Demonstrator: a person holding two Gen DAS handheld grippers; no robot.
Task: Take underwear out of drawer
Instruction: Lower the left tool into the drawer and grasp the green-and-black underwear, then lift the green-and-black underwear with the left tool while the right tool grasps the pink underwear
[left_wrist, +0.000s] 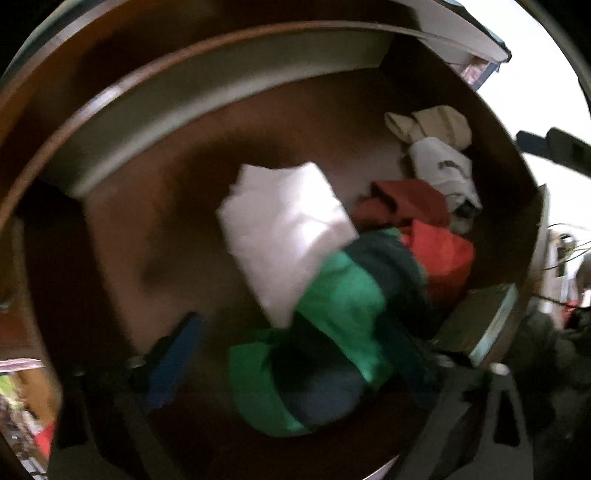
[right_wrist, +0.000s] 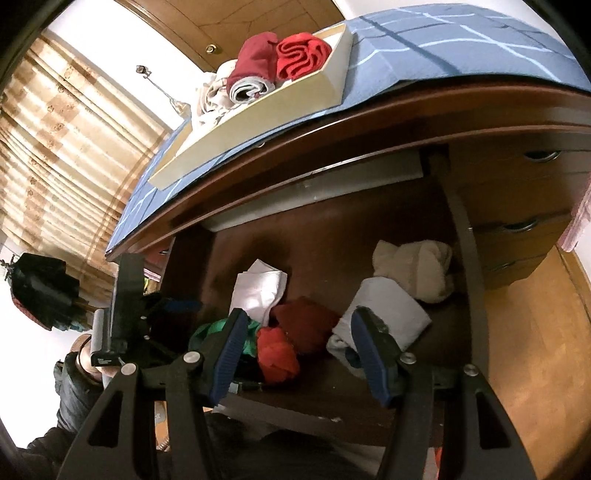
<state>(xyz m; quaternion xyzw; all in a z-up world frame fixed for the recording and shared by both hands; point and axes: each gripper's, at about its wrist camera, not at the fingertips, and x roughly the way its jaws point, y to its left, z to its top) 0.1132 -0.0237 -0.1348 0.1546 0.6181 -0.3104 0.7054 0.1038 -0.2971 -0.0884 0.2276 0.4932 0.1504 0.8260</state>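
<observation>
Dresser-top tray (right_wrist: 258, 122): right view only

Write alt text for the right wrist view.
Open drawer holding rolled underwear: white, green, red, cream. The right gripper hovers open above it, empty; the left gripper reaches in beside it. A tray on the dresser top holds more rolls.

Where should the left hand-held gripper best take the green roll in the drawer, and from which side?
Probably across the green roll's rounded middle, coming from above: it lies on its side in the open drawer, top exposed, white folded cloth and orange-red piece crowding its flanks.
</observation>
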